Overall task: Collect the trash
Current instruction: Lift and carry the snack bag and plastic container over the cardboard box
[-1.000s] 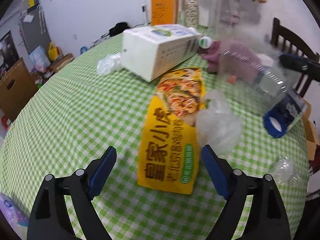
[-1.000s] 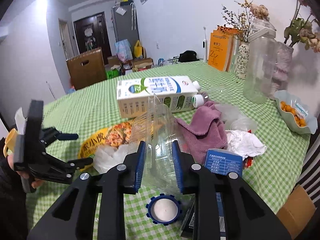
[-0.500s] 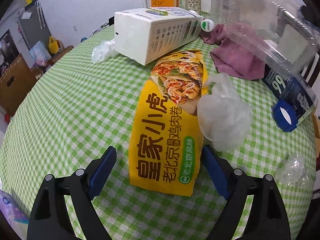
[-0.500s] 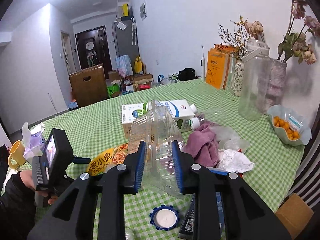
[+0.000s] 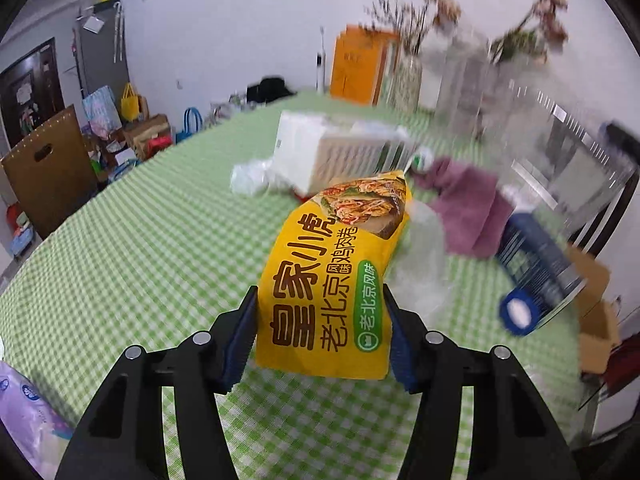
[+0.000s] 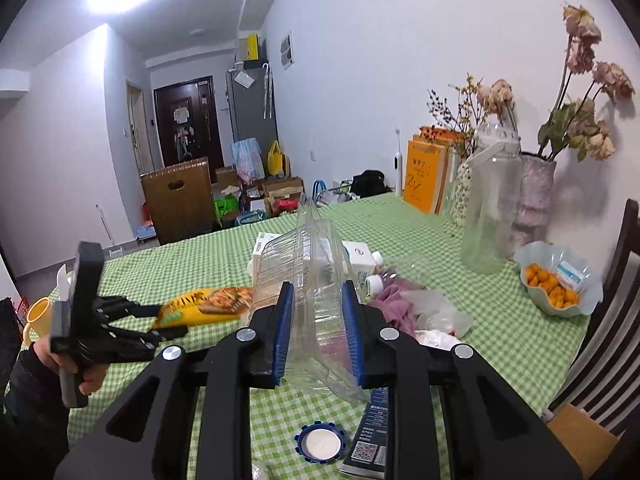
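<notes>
1. Green-and-white checked cloth covers the round table point(image 5: 132, 248) I am working over, with white walls behind and a dark door at the far end of the room.
2. My left gripper point(image 5: 320, 332) has its two blue-padded fingers pressed against the sides of the yellow snack bag point(image 5: 332, 280); I read it as clamped on the bag.
3. From the right wrist view the bag's near end sits in the left gripper, above the cloth; I cannot tell whether its far end touches the table.
4. My right gripper point(image 6: 318, 334) is closed on the clear plastic container point(image 6: 316, 276), which stands tilted between the pads and above the table.
5. A white milk carton point(image 5: 320, 152) lies on its side behind the bag, with a purple cloth point(image 5: 468, 204) just to its right.
6. A crumpled clear plastic bag point(image 5: 420, 268) lies just beside the yellow bag's right edge.
7. A blue box point(image 5: 536, 264) and a blue-rimmed lid point(image 6: 320, 442) lie near the table edge below the right gripper.
8. At the back stand orange books point(image 6: 424, 176), a tall clear jar point(image 6: 492, 208) and vases of dried flowers point(image 6: 580, 80).
9. A bowl of small orange fruit point(image 6: 556, 284) sits on the far right of the table.
</notes>
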A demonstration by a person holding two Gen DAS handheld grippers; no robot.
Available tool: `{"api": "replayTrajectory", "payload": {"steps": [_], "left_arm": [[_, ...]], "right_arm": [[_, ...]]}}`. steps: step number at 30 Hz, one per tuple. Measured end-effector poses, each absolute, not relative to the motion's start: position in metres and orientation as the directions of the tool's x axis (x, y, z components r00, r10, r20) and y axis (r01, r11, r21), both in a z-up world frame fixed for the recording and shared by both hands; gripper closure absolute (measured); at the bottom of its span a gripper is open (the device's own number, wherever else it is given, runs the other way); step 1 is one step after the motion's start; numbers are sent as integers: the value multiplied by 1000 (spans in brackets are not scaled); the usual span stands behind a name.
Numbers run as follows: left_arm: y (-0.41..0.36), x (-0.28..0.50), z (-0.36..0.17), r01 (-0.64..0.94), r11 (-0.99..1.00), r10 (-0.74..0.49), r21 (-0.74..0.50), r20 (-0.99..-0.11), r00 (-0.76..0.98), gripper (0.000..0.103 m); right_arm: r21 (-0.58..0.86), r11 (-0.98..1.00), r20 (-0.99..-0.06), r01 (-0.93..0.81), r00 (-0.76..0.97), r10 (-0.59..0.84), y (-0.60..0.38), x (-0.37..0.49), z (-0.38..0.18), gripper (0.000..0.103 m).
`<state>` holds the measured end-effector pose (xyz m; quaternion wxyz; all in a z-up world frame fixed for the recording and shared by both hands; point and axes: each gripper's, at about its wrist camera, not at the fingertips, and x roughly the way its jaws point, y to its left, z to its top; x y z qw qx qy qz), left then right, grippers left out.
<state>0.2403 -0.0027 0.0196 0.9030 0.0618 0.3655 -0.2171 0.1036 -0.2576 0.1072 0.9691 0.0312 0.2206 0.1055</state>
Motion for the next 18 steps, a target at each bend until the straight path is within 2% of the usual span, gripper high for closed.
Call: {"api": "replayTrajectory", "payload": {"steps": [3,7,8,12,18], "left_arm": [[-1,232,33,460,882,-407,-103,-659,633,48],[-7,219,51,480,872,-431,-97,-617,659,48],[-9,219,54,459,886,-400,-70,-615,679,48],[-22,208,67,266,953,-138,147,-569,810,48],[-42,182,86,359,929,-261,91,-524,811,48]], "right_arm": [[110,978,-408,-175,890,205,-264,96,113,79],[134,982,-388,-134,905,176,-282,84,117,79],[140,983,-382,-120,909,165,-287,80,118,79],[151,987,-365,-60,924,112,-309,68,118,79],[166,986,-357,19,933,42,-345,47,114,79]]}}
